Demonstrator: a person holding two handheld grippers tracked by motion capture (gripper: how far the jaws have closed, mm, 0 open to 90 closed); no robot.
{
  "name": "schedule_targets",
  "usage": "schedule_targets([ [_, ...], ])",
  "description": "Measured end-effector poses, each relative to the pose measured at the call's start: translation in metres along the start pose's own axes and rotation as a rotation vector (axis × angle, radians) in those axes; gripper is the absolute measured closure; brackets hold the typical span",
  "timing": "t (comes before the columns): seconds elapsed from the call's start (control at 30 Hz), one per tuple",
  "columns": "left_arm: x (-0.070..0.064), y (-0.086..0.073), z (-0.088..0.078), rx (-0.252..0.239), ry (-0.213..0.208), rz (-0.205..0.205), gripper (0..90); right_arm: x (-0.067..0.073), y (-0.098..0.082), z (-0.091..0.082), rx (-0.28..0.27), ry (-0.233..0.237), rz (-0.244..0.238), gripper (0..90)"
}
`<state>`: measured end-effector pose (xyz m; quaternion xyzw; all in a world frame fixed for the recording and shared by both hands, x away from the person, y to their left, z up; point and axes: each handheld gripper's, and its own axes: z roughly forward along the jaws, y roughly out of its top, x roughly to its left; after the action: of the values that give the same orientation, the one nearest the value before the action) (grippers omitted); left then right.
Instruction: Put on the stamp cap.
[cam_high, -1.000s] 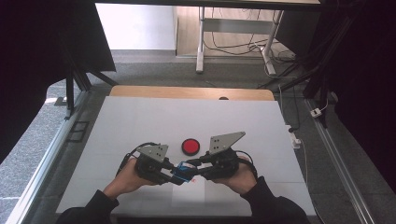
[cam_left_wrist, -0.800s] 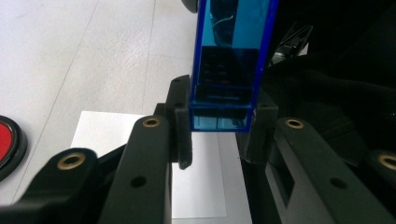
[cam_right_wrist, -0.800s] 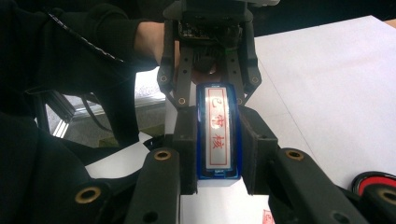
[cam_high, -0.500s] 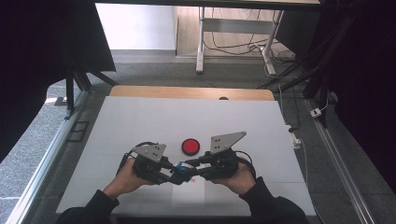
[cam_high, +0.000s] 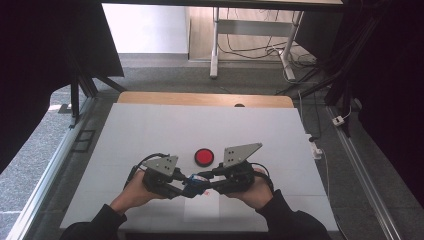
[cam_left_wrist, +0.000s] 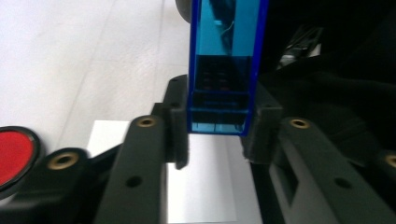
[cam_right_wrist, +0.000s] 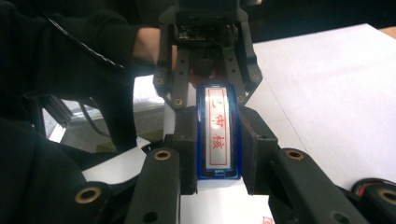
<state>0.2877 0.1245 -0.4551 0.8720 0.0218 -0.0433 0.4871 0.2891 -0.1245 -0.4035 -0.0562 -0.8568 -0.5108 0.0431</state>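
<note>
A narrow blue see-through case (cam_high: 196, 183) with a white label in red characters (cam_right_wrist: 218, 135) hangs between both grippers, just above the table's near edge. My left gripper (cam_high: 188, 184) grips one end of it. Its jaws have just been opening a little, but in the left gripper view both pads (cam_left_wrist: 180, 133) still touch the case (cam_left_wrist: 226, 70). My right gripper (cam_high: 206, 182) is shut on the other end, with its pads (cam_right_wrist: 187, 149) pressed flat on the case's long sides. Each gripper points at the other, and both tips meet at the case.
A round red button (cam_high: 204, 157) in a black ring sits on the white table (cam_high: 150, 130) just beyond the grippers. A white sheet (cam_high: 202, 206) lies under the case. Past the table's wooden far edge (cam_high: 205, 99) are a floor, desk legs and cables.
</note>
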Motion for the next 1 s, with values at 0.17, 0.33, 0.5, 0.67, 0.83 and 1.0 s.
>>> schedule_targets([
  [0.17,-0.003,-0.001,0.002,0.043,0.063,-0.011,51.8,-0.002,-0.002,0.001,0.01,-0.017,0.003,71.4],
  [0.33,-0.006,-0.003,-0.001,0.066,0.136,-0.052,43.1,-0.002,-0.002,-0.001,0.01,-0.025,-0.001,71.4],
  [0.5,-0.009,-0.005,-0.006,0.068,0.184,-0.087,35.3,-0.002,-0.002,-0.001,0.013,-0.039,-0.003,71.4],
  [0.67,-0.013,-0.008,-0.011,0.054,0.223,-0.145,29.4,-0.002,-0.002,-0.003,0.009,-0.055,-0.001,71.3],
  [0.83,-0.02,-0.012,-0.018,0.058,0.275,-0.194,24.0,-0.003,-0.003,-0.004,0.008,-0.067,-0.002,71.3],
  [1.0,-0.029,-0.02,-0.029,0.039,0.328,-0.252,19.1,-0.004,-0.004,-0.006,0.01,-0.084,-0.002,71.3],
])
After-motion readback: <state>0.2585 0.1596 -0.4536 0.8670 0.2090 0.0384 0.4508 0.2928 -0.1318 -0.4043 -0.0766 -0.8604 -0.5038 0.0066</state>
